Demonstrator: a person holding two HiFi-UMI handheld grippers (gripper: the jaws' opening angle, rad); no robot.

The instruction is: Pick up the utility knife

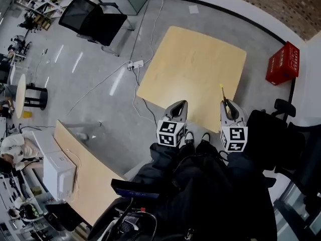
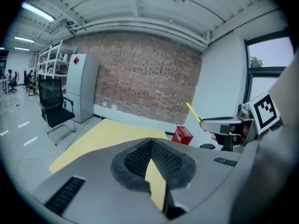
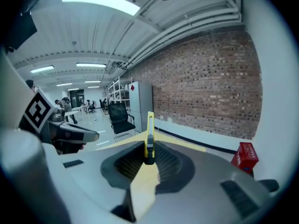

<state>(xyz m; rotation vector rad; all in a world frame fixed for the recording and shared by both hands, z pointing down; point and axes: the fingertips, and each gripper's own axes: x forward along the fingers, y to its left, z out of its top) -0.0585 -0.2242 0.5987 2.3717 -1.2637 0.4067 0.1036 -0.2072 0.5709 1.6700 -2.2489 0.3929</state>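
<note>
utility knife [image 3: 149,130] yellow | table [image 1: 190,59] pale wood | crate [image 1: 283,63] red | wall [image 2: 140,78] brown brick | chair [image 1: 90,19] black

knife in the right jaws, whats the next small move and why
Probably just steady the right gripper and do not loosen it. Its jaws are closed on the knife, which sticks out ahead, clear of the table, so the pick looks done. The left gripper is empty beside it.
</note>
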